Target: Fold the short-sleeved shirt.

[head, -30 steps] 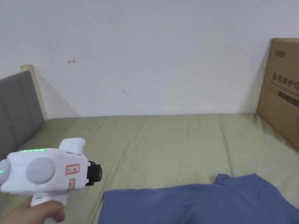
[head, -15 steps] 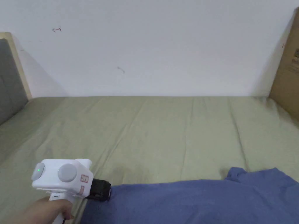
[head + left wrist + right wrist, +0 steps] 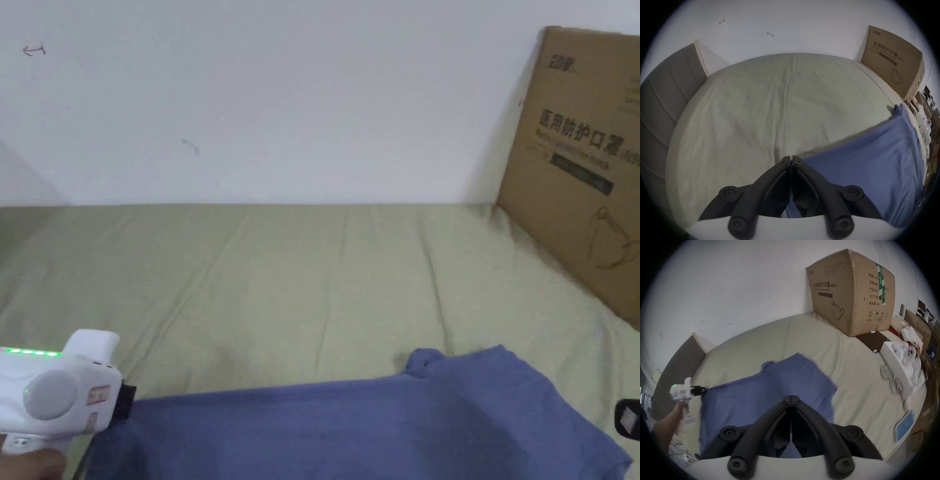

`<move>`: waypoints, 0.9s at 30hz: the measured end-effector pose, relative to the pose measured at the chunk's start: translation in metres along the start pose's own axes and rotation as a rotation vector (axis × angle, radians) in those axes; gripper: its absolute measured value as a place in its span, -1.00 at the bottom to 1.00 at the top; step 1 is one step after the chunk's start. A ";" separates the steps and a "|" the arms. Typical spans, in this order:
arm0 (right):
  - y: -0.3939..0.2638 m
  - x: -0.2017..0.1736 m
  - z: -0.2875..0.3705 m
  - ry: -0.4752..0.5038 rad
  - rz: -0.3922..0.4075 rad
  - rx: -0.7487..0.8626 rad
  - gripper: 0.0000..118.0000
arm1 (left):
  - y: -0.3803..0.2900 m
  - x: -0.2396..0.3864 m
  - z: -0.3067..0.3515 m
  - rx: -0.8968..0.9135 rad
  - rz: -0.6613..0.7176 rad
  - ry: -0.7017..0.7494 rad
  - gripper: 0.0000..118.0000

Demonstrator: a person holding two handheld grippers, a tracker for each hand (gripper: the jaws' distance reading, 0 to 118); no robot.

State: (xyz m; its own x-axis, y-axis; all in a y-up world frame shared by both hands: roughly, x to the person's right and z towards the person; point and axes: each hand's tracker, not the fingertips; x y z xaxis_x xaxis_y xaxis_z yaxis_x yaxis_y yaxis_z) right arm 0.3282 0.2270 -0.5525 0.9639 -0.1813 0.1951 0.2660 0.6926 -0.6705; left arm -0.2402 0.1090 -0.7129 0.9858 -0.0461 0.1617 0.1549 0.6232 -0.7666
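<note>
Green sheet [image 3: 300,275] under a white wall [image 3: 281,94]; my left gripper [image 3: 791,162] now clenches the blue shirt [image 3: 350,431] corner; my right gripper [image 3: 791,400] clenches it too.

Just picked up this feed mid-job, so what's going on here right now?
A person is working a blue short-sleeved shirt on a green-sheeted bed with two handheld grippers. The left gripper is shut on one corner of the shirt. The right gripper is shut too, with blue cloth between its jaws. No fold is visible.
</note>
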 end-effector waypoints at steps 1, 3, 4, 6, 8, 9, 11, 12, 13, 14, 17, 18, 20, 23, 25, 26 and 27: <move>0.019 -0.004 -0.021 -0.047 0.072 -0.027 -1.00 | -0.002 0.002 0.004 0.002 0.000 0.004 -0.99; 0.054 -0.010 -0.070 -0.050 0.214 -0.137 -1.00 | -0.001 -0.002 0.008 0.001 0.016 0.001 -0.99; 0.068 -0.018 -0.091 -0.061 0.264 -0.164 -1.00 | 0.000 -0.002 0.010 0.001 0.019 0.003 -0.99; 0.091 -0.029 -0.137 0.000 0.288 -0.264 -0.42 | 0.000 -0.002 0.015 0.003 0.022 0.001 -0.99; 0.106 -0.031 -0.188 0.048 0.210 -0.438 0.79 | 0.000 -0.001 0.020 0.018 0.022 -0.004 -0.99; 0.107 -0.030 -0.204 0.027 0.165 -0.455 0.81 | 0.000 -0.001 0.020 0.019 0.021 -0.006 -0.99; 0.115 -0.020 -0.239 -0.048 0.144 -0.495 0.81 | -0.001 -0.001 0.021 0.020 0.010 -0.019 -0.99; 0.117 -0.018 -0.250 -0.089 0.165 -0.494 0.81 | -0.002 -0.001 0.022 0.019 0.008 -0.026 -0.99; 0.119 -0.014 -0.262 -0.128 0.191 -0.470 0.81 | -0.002 -0.003 0.019 0.021 0.001 -0.029 -0.99; 0.119 -0.013 -0.266 -0.167 0.224 -0.429 0.81 | -0.003 -0.004 0.018 0.022 -0.002 -0.033 -0.99; 0.113 0.010 -0.287 -0.141 0.153 -0.505 0.81 | -0.004 -0.006 0.009 -0.003 0.021 -0.049 -0.99; 0.102 0.009 -0.284 -0.118 0.116 -0.561 0.80 | -0.005 -0.005 0.007 -0.009 0.020 -0.047 -0.99; 0.084 0.010 -0.288 -0.071 0.117 -0.631 0.79 | -0.007 -0.002 0.004 -0.018 0.009 -0.043 -0.99; 0.076 -0.001 -0.268 -0.091 0.277 -0.487 0.75 | -0.007 -0.001 -0.002 -0.033 0.010 -0.034 -0.99; 0.078 -0.006 -0.255 -0.049 0.228 -0.474 0.29 | -0.007 0.000 -0.002 -0.041 0.019 -0.024 -0.99; 0.087 -0.001 -0.253 0.009 0.241 -0.468 -0.34 | -0.007 0.001 -0.001 -0.046 0.018 -0.016 -0.99; 0.089 -0.003 -0.248 0.040 0.238 -0.471 -0.95 | -0.006 0.002 0.002 -0.043 0.017 -0.014 -0.99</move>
State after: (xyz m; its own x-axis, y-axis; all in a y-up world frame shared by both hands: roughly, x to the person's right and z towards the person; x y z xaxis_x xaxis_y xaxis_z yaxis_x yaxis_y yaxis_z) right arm 0.3519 0.1159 -0.7901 0.9956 -0.0905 -0.0228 0.0085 0.3308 -0.9437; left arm -0.2395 0.1066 -0.7066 0.9873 -0.0245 0.1569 0.1410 0.5900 -0.7950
